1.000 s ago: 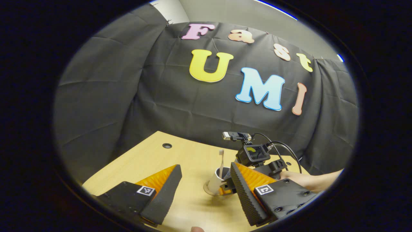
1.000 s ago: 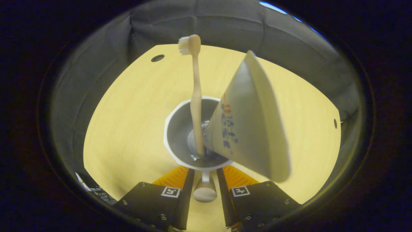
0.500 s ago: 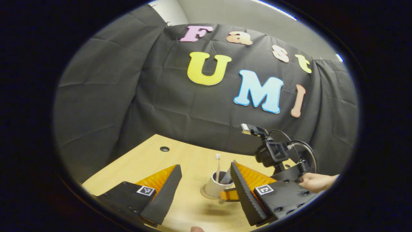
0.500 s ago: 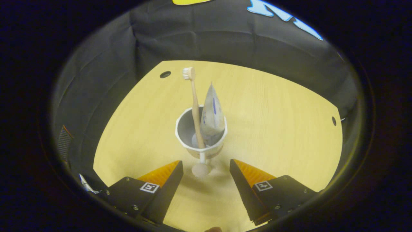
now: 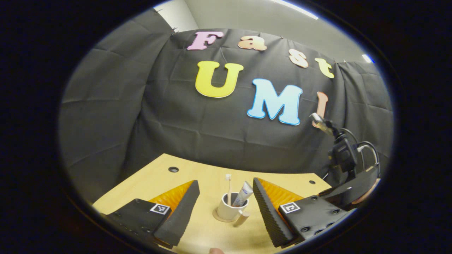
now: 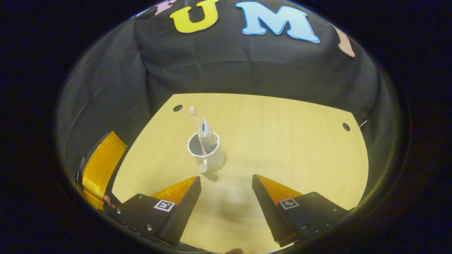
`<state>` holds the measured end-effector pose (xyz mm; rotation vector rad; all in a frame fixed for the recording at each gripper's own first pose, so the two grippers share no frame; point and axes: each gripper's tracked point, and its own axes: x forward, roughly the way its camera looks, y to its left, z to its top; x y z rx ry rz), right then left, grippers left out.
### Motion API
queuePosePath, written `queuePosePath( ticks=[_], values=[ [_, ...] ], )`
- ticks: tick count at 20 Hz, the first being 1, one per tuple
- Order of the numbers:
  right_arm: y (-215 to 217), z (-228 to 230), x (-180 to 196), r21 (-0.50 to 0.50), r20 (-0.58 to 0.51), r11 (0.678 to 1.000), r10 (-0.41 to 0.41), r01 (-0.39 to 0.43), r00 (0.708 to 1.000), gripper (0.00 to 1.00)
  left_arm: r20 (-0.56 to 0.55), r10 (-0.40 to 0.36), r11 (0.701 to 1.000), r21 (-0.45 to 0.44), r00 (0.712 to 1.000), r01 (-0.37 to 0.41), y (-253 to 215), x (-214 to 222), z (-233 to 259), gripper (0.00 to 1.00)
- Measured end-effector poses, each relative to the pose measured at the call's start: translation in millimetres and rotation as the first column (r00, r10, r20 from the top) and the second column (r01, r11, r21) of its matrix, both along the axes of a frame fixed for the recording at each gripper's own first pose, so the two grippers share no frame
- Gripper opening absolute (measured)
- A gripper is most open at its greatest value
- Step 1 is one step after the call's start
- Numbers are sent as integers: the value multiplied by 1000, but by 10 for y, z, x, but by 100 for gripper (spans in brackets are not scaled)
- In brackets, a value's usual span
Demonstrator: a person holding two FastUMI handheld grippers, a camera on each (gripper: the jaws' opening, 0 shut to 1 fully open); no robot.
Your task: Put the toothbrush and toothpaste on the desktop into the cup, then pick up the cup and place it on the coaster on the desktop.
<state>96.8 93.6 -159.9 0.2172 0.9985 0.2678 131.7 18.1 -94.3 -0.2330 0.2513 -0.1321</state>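
The cup (image 5: pixel 230 210) is standing upright on the coaster (image 5: pixel 216 217), whose edge is showing beneath its base in the left gripper view, on the wooden surface (image 5: pixel 197 176). The toothbrush (image 5: pixel 228 188) is sitting in the cup with its bristles up, and the toothpaste (image 5: pixel 243 193) is leaning beside it in the same cup. The cup's handle (image 5: pixel 243 218) is pointing toward the near edge of the surface. The left gripper (image 5: pixel 225 206) is hovering above the surface with its fingers spread apart and gripping nothing; the cup is appearing in the gap between them, farther off. The right gripper (image 6: pixel 226 199) is likewise hanging with its fingers wide apart and empty, the cup (image 6: pixel 208 154) standing ahead of it and apart from both fingers. In the right gripper view, a finger of the left gripper is showing at the left edge.
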Motion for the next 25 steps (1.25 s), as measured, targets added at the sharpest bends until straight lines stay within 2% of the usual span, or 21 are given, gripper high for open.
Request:
queuePosePath(
  ticks=[3, 6, 8, 10, 13, 16, 19, 25],
  values=[
    [-304, 199, -79, -30, 93, 999, -37, 40, 995, 92, 13, -14, 1000, 2, 1000, 14, -153, -27, 59, 96],
    [-494, 393, -135, -52, 210, 997, -42, 54, 977, 92, 29, -18, 1000, 7, 999, 18, -286, -81, 134, 94],
    [-660, 604, -158, -74, 308, 995, -46, 72, 950, 92, 38, -17, 1000, 10, 999, 17, -365, -123, 180, 96],
    [-784, 798, -201, -87, 400, 992, -52, 94, 915, 90, 55, -14, 1000, 21, 998, 13, -433, -177, 246, 94],
    [-901, 1042, -273, -79, 503, 989, -67, 123, 862, 91, 80, -8, 999, 39, 997, 5, -505, -253, 353, 96],
    [-1009, 1203, -355, -65, 566, 986, -92, 155, 819, 91, 98, 2, 999, 35, 995, -6, -585, -339, 457, 94],
    [-1174, 1294, -423, -54, 594, 980, -122, 190, 796, 91, 115, 14, 999, 42, 993, -19, -626, -415, 528, 96],
    [-1339, 1357, -498, -76, 628, 974, -120, 214, 769, 91, 128, 39, 998, 37, 991, -44, -632, -493, 599, 97]
  ],
)
